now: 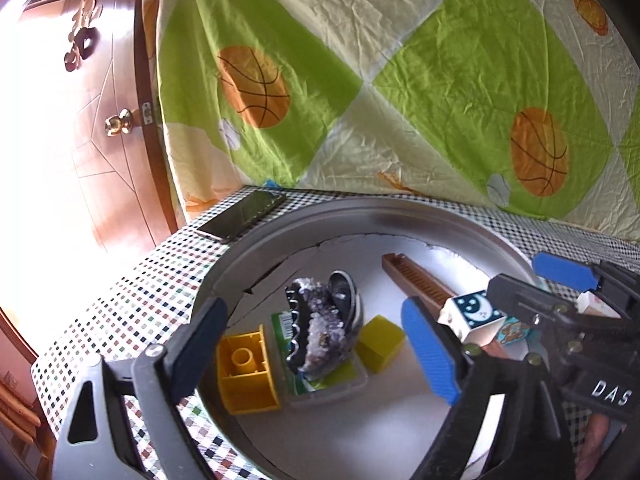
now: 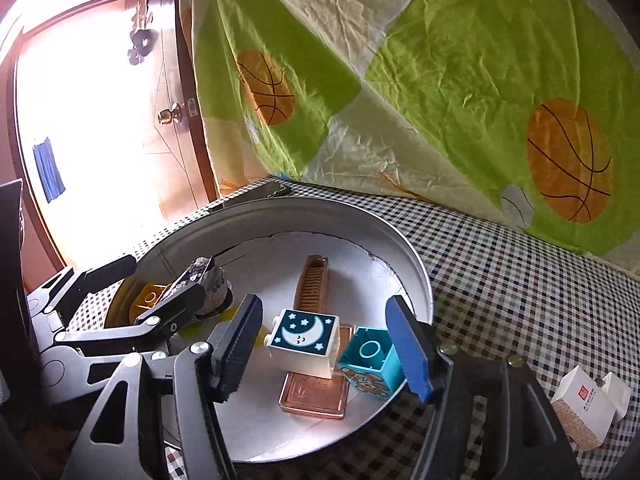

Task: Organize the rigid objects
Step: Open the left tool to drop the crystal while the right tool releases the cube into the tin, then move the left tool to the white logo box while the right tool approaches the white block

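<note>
My right gripper (image 2: 326,350) stood with its jaws apart and nothing pressed, the moon block (image 2: 305,342) between them. Inside the round tray (image 2: 416,280), the block sat atop the brown comb (image 2: 313,368), whose long axis ran straight ahead of me.

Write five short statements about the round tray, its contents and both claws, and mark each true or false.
1. The moon block lies inside the round tray. True.
2. The phone lies inside the tray. False: it lies on the checked cloth beside it.
3. The right claw is clamped on the moon block. False: its pads stand apart from it.
4. The left claw is open. True.
5. The yellow brick sits outside the tray. False: inside.
</note>
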### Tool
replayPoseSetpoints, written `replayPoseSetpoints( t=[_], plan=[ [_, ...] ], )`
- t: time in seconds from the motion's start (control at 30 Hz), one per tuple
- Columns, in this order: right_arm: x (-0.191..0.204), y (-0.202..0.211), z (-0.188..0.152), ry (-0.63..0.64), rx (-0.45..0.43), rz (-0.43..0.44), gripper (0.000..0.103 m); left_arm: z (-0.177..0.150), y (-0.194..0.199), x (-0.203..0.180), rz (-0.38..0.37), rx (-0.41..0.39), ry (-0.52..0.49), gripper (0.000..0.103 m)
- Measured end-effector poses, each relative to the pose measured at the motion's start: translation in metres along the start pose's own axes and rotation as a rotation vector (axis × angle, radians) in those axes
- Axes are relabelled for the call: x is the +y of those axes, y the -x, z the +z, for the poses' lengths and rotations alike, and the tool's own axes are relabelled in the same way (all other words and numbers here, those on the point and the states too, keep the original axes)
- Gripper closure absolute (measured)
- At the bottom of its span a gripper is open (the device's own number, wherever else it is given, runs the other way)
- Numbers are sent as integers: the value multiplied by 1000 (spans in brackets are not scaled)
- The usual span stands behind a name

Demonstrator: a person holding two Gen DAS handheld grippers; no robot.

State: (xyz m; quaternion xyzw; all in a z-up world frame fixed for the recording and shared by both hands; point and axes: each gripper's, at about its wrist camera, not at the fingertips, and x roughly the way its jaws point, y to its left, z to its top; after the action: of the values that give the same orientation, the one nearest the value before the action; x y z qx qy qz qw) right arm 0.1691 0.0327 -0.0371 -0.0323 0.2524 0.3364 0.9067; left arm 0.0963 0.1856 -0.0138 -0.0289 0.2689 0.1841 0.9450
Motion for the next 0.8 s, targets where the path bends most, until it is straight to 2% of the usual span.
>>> replayPoseSetpoints(
  t=[0.17, 0.33, 0.53, 0.8],
  plan=[
    [-21, 30, -4, 9, -23, -56, 33, 6, 18, -26, -47, -40, -29, 4],
    [-69, 60, -18, 9, -32, -195, 32, 8, 32, -77, -127, -47, -101, 1],
    [-146, 88, -40, -136, -39, -317, 32, 4, 31, -152, -287, 40, -181, 1],
    [-233, 105, -78, -332, 2, -479, 31, -10, 12, -255, -424, 146, -345, 0]
  ],
)
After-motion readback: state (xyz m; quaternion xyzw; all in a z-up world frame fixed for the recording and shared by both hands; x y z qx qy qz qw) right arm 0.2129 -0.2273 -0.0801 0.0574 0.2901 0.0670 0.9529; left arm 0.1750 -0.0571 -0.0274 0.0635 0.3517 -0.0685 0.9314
